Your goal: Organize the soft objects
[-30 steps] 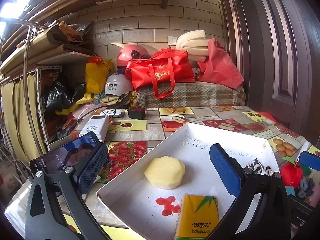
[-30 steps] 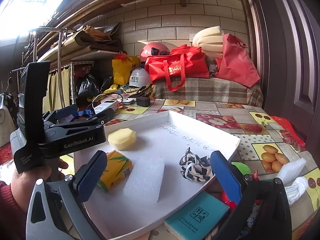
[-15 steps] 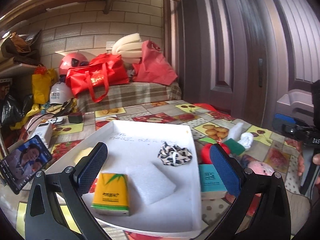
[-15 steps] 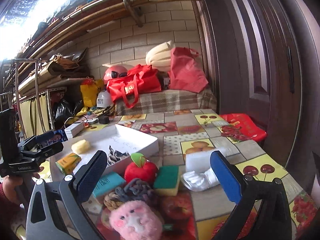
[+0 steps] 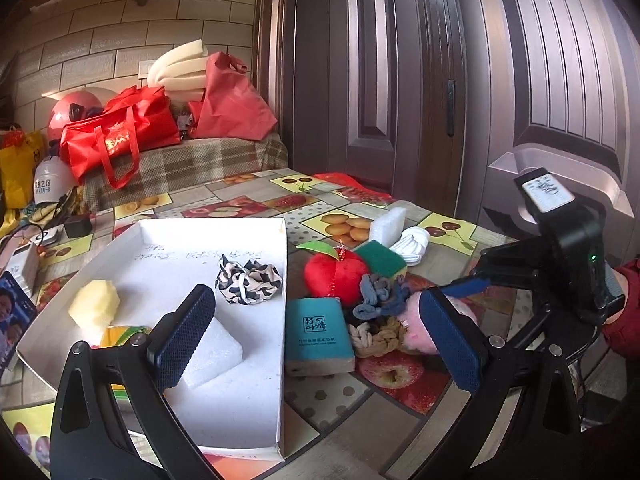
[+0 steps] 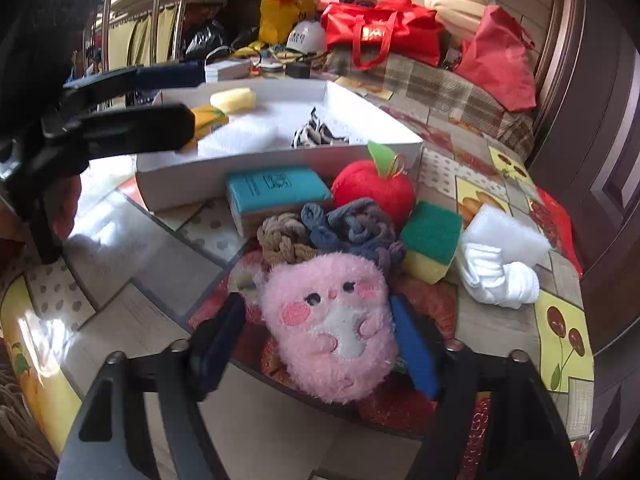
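My right gripper point(image 6: 318, 308) is low over the pile beside the tray, and its jaws are closing around a pink plush toy point(image 6: 332, 328). The right pad touches the toy; a small gap shows at the left pad. Behind the toy lie a beige rope ring point(image 6: 284, 240), a blue-grey scrunchie point(image 6: 352, 228), a red plush apple point(image 6: 372, 190), a green-and-yellow sponge point(image 6: 430, 236) and a white sock point(image 6: 500, 284). The white tray point(image 5: 240, 225) holds a yellow sponge point(image 5: 94, 304), a white foam block point(image 5: 212, 356) and a zebra scrunchie point(image 5: 248, 280). My left gripper point(image 5: 316, 340) hangs open and empty above the tray's right edge.
A teal tissue pack point(image 5: 320, 332) lies against the tray's right wall. A phone point(image 5: 12, 312) stands at the table's left edge. Red bags point(image 5: 120, 132) and helmets sit on a checked bench behind. A dark door point(image 5: 440, 80) closes the right side.
The left gripper swung right, from over the tray's middle to its right edge. The right gripper dropped onto the pile and its jaws narrowed around the pink plush toy.
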